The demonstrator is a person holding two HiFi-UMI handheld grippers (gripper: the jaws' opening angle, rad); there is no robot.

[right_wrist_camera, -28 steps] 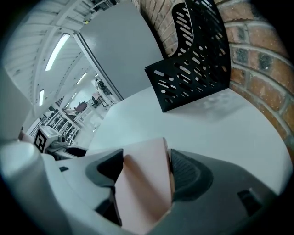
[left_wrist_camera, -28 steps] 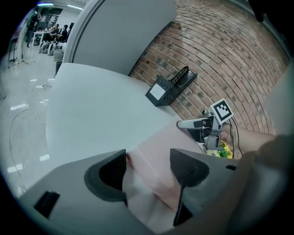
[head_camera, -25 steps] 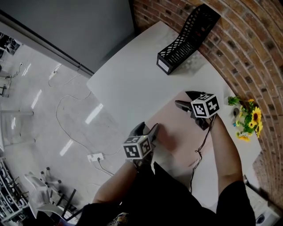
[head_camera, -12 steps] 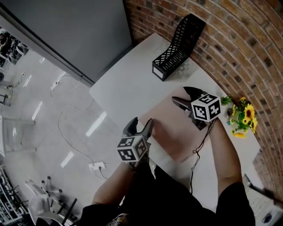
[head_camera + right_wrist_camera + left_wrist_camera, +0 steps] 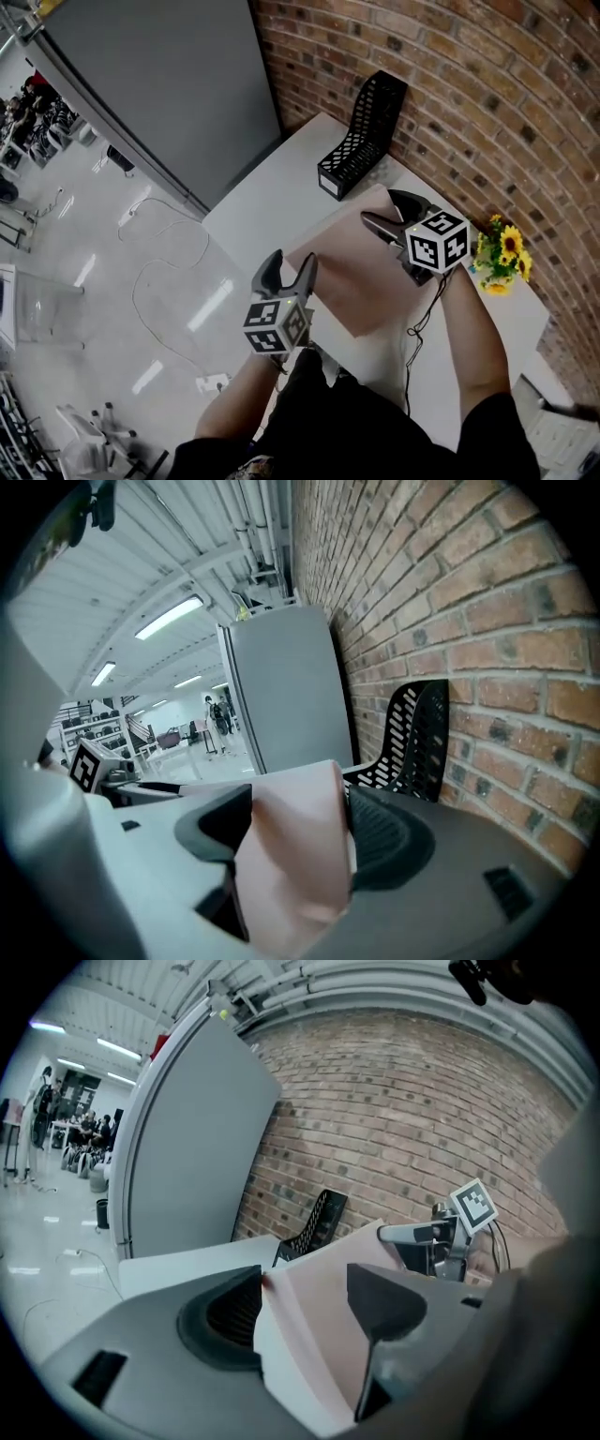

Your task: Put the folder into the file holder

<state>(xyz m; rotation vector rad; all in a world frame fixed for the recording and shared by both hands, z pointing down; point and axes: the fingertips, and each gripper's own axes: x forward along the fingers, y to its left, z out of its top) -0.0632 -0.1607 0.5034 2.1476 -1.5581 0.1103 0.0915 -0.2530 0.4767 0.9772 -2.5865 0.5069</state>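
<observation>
A pink folder (image 5: 356, 277) hangs over the white table (image 5: 272, 202), held at two ends. My left gripper (image 5: 289, 269) is shut on its near left corner; in the left gripper view the folder (image 5: 319, 1279) spans the gap between the jaws. On the far right corner my right gripper (image 5: 389, 214) is shut, and the folder (image 5: 295, 855) bunches between its jaws. The black mesh file holder (image 5: 361, 136) stands past the folder against the brick wall; it also shows as a file holder (image 5: 314, 1222) and file holder (image 5: 412, 738) in the gripper views.
A bunch of yellow flowers (image 5: 499, 255) stands at the table's right, by the brick wall (image 5: 469, 84). A grey partition panel (image 5: 169, 84) rises to the left of the table. A cable (image 5: 427, 309) trails from the right gripper. The floor lies off the table's left edge.
Both grippers have carried the folder up off the table and nearer the file holder. The head view has tilted up, showing more wall.
</observation>
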